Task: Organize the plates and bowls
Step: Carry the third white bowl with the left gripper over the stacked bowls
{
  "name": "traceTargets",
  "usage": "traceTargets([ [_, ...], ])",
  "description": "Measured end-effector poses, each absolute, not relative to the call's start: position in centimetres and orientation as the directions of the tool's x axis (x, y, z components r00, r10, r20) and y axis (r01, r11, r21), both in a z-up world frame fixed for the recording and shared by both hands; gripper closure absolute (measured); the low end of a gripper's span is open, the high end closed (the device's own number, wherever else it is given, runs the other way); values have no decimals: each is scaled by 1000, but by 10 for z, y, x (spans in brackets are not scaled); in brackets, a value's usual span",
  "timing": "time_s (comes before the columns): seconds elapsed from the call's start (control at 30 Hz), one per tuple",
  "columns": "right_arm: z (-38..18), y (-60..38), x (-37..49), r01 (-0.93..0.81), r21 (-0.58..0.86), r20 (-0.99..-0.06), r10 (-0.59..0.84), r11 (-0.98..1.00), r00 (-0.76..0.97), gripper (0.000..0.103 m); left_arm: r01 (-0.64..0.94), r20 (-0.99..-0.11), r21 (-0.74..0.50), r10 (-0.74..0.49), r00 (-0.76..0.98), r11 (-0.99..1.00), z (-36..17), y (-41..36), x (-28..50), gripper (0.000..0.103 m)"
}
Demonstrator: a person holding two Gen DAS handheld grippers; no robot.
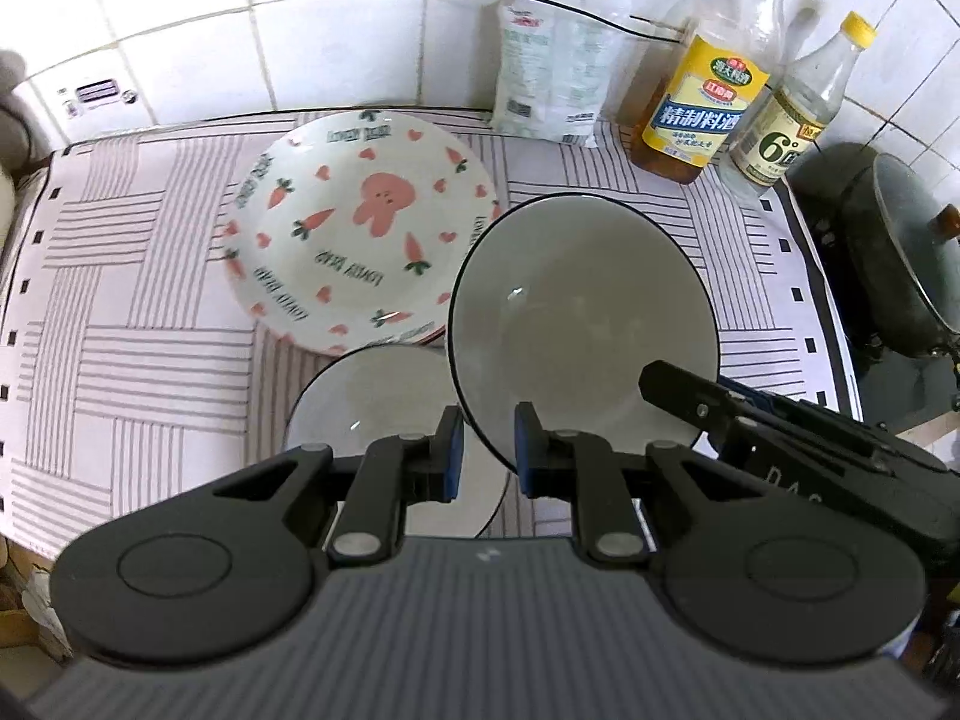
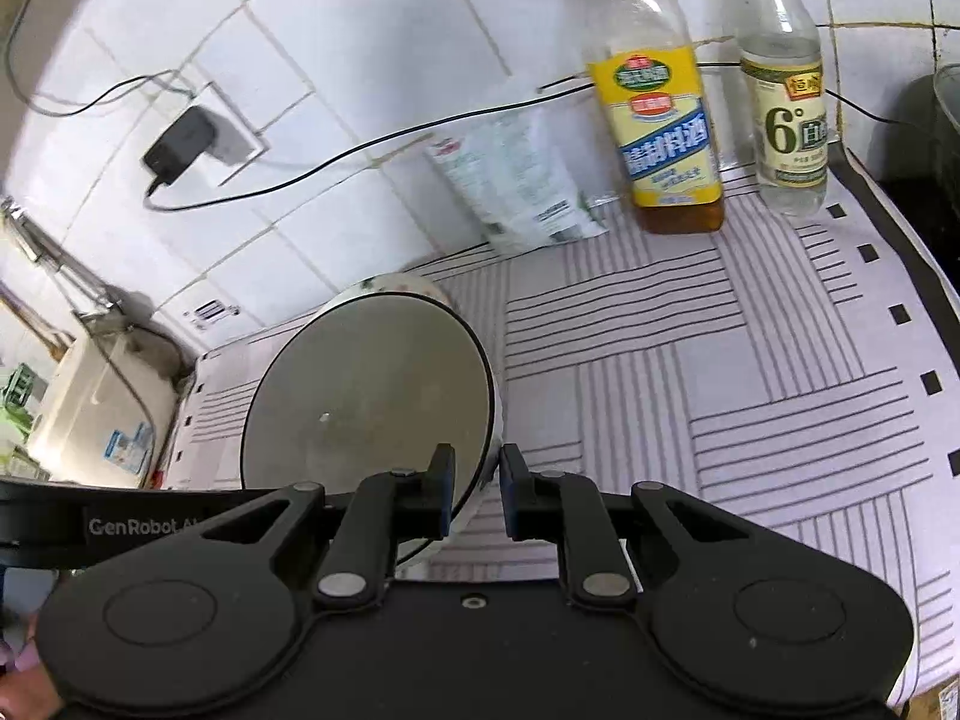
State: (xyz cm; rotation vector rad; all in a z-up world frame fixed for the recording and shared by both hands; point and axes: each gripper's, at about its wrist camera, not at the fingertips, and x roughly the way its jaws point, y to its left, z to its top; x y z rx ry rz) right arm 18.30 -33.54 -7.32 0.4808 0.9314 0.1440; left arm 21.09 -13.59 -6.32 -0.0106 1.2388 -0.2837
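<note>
- Left wrist view: looks steeply down along its own fingers onto the striped mat [image 1: 150,312], close in — the tilted bowl [image 1: 576,312] fills the centre, the carrot-print plate [image 1: 354,222] lies just beyond, the tiled wall [image 1: 336,48] runs along the top.
- Right wrist view: sits further right and faces forward at a shallower slant, so more wall [image 2: 360,60] shows, with a plugged-in charger [image 2: 180,144] at upper left.
- Shared ground — both take in the same bowl [image 2: 372,396], the yellow-label bottle [image 1: 708,102] [image 2: 666,126], the clear bottle [image 1: 786,132] [image 2: 786,114] and the white packet [image 1: 552,72] [image 2: 516,180].
- The left view also catches the right gripper [image 1: 708,414] at the bowl's rim.
</note>
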Motion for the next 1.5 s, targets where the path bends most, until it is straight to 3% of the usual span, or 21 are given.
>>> traceTargets([
  [0.33,-60,-292,163,21,453,-739,362,891,568,83,124,-930,-194,-223,292,973,-57,-84,183,87],
  [0.93,-85,-247,180,-96,326,-790,327,941,520,84,-18,-969,-203,-198,146,979,-112,-60,197,87],
  [1.5,-86,-208,186,-281,6,-826,163,960,540,84,-38,-976,-207,-203,77,978,-125,-60,211,83],
])
